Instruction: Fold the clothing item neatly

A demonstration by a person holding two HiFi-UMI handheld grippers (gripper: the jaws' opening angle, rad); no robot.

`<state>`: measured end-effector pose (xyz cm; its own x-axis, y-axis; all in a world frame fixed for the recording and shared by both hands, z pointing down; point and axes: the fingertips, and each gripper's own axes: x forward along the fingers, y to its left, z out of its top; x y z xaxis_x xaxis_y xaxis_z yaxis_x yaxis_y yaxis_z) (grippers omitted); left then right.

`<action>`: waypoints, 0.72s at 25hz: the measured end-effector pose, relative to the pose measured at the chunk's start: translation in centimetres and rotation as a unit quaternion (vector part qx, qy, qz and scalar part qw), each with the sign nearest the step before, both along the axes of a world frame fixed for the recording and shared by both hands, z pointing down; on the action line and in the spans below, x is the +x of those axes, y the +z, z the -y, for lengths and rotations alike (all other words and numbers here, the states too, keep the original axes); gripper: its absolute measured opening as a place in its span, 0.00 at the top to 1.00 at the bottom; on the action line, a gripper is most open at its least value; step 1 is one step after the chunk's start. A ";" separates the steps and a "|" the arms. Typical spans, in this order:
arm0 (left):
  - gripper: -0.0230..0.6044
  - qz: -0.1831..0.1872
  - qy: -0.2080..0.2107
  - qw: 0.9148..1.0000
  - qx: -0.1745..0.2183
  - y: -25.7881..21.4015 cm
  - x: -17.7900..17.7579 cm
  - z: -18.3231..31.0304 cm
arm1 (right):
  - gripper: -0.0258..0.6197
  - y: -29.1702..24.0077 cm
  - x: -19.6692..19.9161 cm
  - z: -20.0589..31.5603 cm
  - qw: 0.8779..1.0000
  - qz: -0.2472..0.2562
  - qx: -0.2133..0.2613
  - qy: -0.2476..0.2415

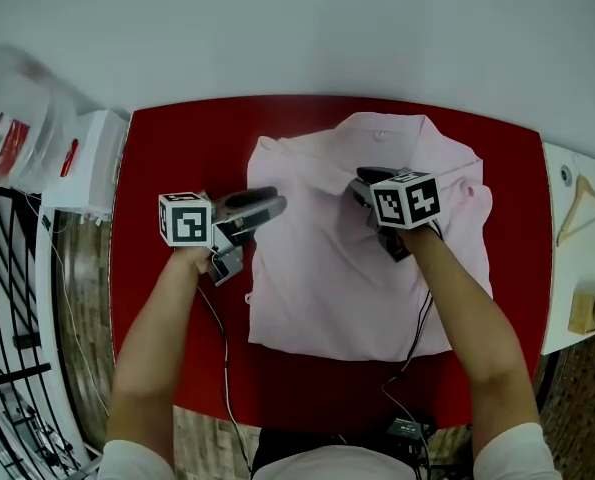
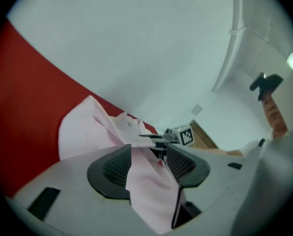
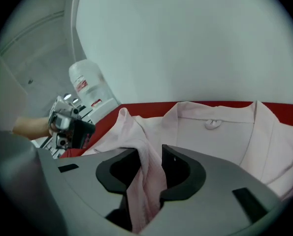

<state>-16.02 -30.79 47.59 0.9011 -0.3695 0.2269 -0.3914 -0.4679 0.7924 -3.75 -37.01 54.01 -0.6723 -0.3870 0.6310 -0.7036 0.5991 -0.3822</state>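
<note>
In left gripper [image 1: 269, 204] and right gripper [image 1: 365, 181]: pinching folds of pink shirt [image 1: 327, 298]. Treating as light, limp cloth; taking hold at edges, seams.

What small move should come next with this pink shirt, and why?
Probably carry the left gripper toward the middle, folding that side inward: it grips the edge of the pale pink collared fabric shirt, the right gripper grips near its centre.
</note>
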 end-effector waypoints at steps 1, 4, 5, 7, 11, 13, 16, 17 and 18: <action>0.61 0.016 0.029 0.999 0.014 0.0 1.5 -0.5 | 0.79 -0.2 0.1 0.4 1.000 0.010 -0.006 0.012; 0.61 0.059 0.099 0.993 0.032 0.5 5.8 -1.6 | 0.79 -1.0 0.7 1.4 0.997 0.052 -0.028 0.055; 0.61 0.064 0.111 0.991 0.036 0.5 6.8 -1.5 | 0.79 -1.2 0.8 1.5 0.994 0.073 -0.043 0.072; 0.62 0.067 0.110 0.991 0.042 0.3 8.3 -0.6 | 0.79 -1.1 1.3 1.7 0.987 0.099 -0.069 0.105; 0.66 0.084 0.080 0.992 0.043 0.5 9.4 1.9 | 0.79 -1.0 2.7 2.0 0.982 0.110 -0.074 0.136; 0.67 0.094 0.067 0.992 0.047 0.6 9.3 2.7 | 0.79 -1.6 2.9 1.8 0.983 0.115 -0.064 0.127; 0.72 0.095 0.050 0.993 0.058 0.2 9.0 3.2 | 0.79 -3.4 3.8 1.5 0.990 0.104 -0.028 0.095; 0.73 0.095 0.050 0.992 0.063 0.1 9.1 3.2 | 0.79 -4.1 4.4 1.4 0.992 0.092 -0.009 0.080; 0.73 0.097 0.053 0.991 0.072 -0.1 9.3 3.1 | 0.79 -4.9 5.3 1.1 0.995 0.075 0.014 0.061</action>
<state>-6.74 -33.86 47.50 0.8812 -0.3155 0.3520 -0.4723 -0.6172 0.6292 1.59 -38.13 49.16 -0.7050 -0.4867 0.5159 -0.7080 0.5246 -0.4728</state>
